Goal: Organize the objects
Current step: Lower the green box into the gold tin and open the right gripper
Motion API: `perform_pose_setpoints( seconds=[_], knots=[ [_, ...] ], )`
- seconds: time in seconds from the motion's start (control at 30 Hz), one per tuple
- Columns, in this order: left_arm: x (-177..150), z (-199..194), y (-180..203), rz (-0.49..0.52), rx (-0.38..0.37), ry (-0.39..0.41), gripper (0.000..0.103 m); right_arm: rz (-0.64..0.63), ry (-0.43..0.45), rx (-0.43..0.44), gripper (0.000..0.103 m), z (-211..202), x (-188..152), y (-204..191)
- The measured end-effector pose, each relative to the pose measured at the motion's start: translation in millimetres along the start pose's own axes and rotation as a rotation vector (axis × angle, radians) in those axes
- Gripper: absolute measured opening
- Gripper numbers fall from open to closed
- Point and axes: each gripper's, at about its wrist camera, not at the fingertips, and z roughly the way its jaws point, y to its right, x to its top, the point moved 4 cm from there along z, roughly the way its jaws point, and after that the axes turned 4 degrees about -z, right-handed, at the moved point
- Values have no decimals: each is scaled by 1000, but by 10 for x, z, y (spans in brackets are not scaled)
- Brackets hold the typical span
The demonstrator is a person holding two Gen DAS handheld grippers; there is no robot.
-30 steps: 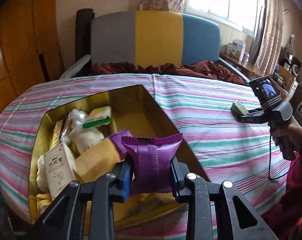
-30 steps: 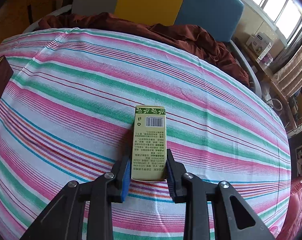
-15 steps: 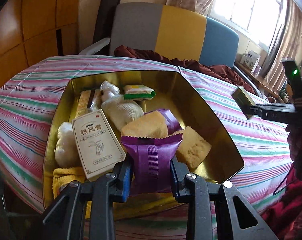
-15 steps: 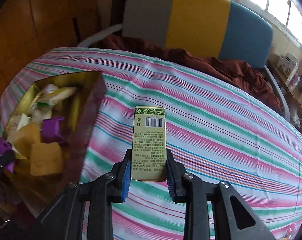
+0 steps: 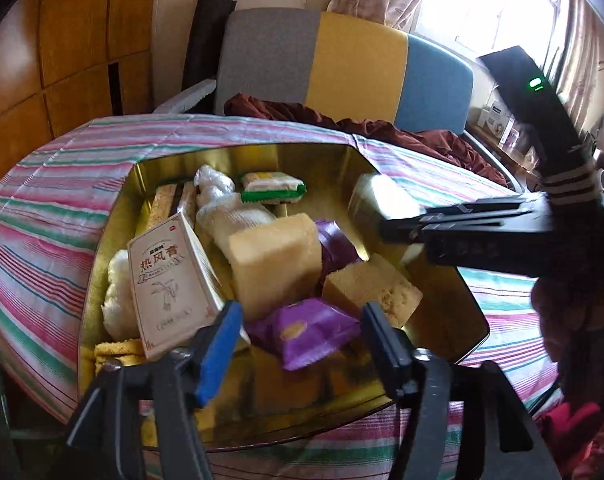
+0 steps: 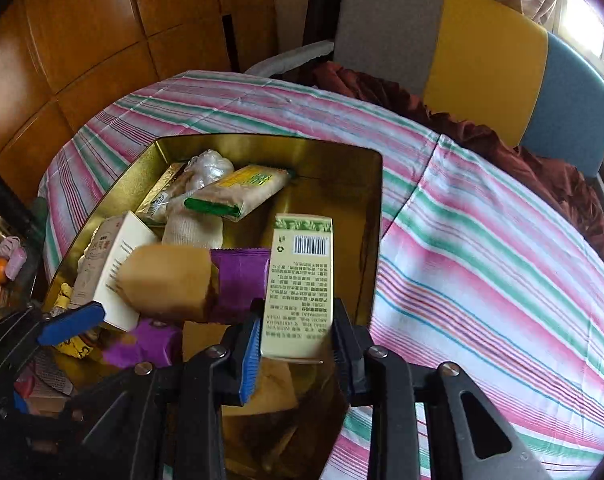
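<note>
Carton (image 6: 299,284) now over tin (image 6: 376,200); upright lengthwise.

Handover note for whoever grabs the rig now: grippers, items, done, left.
Left gripper: jaws opening, nothing clamped; the purple packet lies loose in the gold tin.
Right gripper: jaws just starting to open, pads on the green box, held over the tin.
Done: sponges, white box, packets and purple packet in the tin.
Left: drop the green box in, pull both grippers clear.
</note>
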Motion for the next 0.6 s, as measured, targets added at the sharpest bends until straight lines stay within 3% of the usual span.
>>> perform_pose_setpoints(
  seconds=[0.1,0.37,0.6],
  knots=[
    [46,-77,-35,-5,46,30,79,16,-5,0,41,17,-31,-14],
    [168,-292,-173,-54,157,99,102,52,92,-61,44,-239,-159,-107],
    [168,-423,-213,-77,262,108,103,115,174,-117,46,-472,-321,-152]
  ],
)
